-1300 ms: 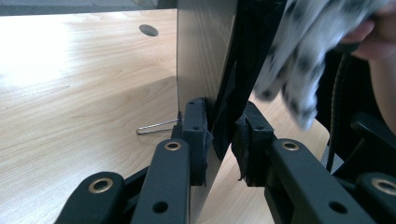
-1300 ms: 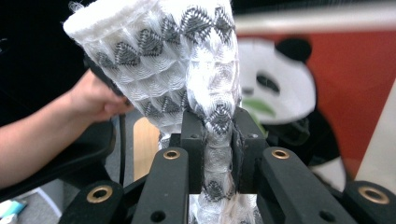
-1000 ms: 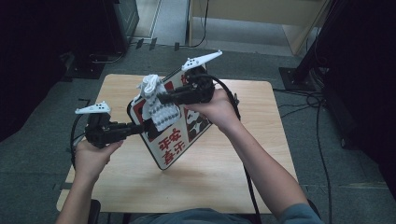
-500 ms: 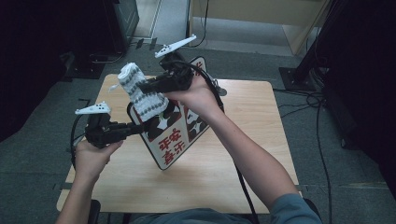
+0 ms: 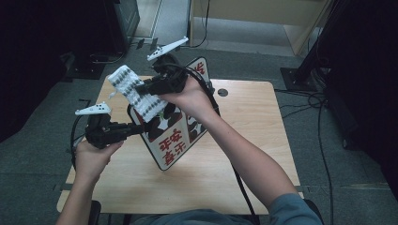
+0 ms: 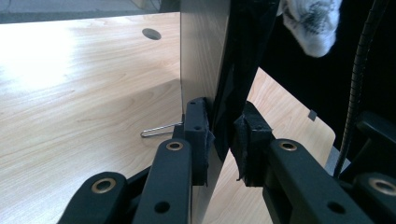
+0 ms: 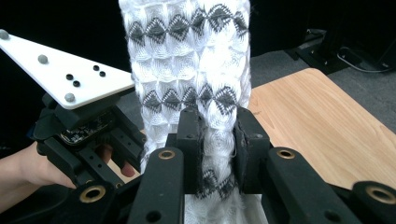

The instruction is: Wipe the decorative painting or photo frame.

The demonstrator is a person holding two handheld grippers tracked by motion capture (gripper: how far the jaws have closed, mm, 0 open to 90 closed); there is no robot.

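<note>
1. The bench is pale wood with a round cable hole; it carries the lower edge of the board and little else that I can make out.

2. The sign board – a flat panel with red characters and black-and-white pictures – stands tilted on the bench, lower corner near me. I judge it stiff and light, smooth on its faces, so it could slip or pivot if pinched loosely. The edge is the place to hold it, and my left gripper has it there: in the left gripper view the fingers are clamped together on the thin board edge, one pad on each face.

3. The knitted sock – white with grey diamond bands – is up in the air above the board's left side. It looks soft, limp and very light; it will sag and stretch, not break. My right gripper pinches it mid-length, fingers closed on the bunched knit, and they have just been easing slightly wider with the sock between them. A grip nearer the cuff would control the opening better, I think.
</note>
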